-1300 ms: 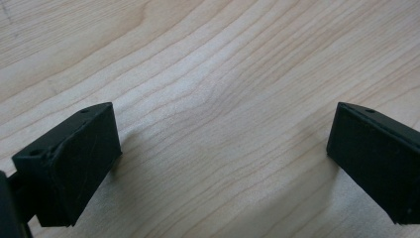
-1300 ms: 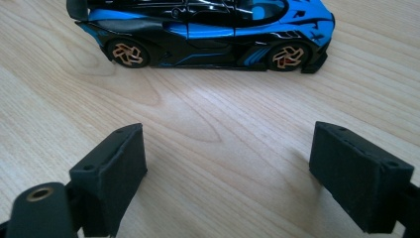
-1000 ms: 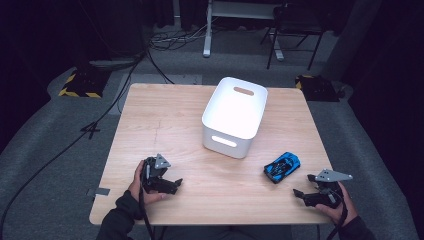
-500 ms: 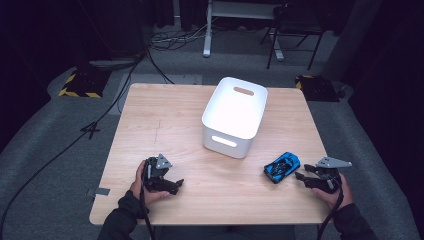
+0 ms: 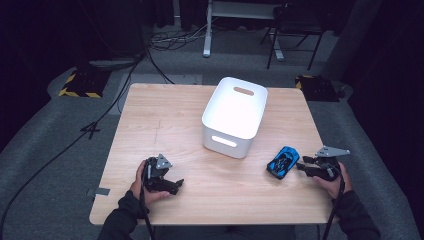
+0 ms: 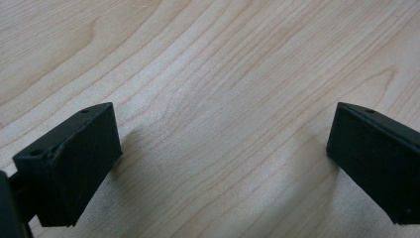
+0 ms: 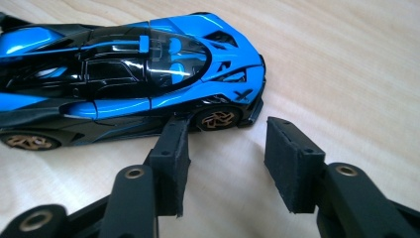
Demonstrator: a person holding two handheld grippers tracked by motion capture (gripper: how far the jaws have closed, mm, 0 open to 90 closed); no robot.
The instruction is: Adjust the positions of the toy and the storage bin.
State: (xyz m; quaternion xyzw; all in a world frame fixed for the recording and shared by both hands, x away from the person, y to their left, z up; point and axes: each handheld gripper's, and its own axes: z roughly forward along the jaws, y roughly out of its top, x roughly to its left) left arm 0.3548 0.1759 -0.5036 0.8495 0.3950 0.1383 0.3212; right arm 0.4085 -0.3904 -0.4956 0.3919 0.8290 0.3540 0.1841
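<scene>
Our right tool (image 7: 225, 163) had just been narrowing its jaws beside the blue toy car (image 7: 124, 84), near the desk's (image 5: 165, 125) right edge, gripping nothing yet; the left tool (image 5: 167, 182) rested open. The pickup remained.

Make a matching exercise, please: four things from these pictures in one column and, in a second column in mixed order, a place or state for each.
Things:
1. blue and black toy sports car
2. white plastic bin with handle slots
3. left claw
4. right claw

Places or states:
A. jaws wide apart over bare wood
B. middle of the light wooden table, empty
C. jaws narrowed, nothing between them, tips beside the car's wheel
D. on its wheels, near the table's right front

Pairs: 1-D, 2-B, 3-A, 4-C
</scene>
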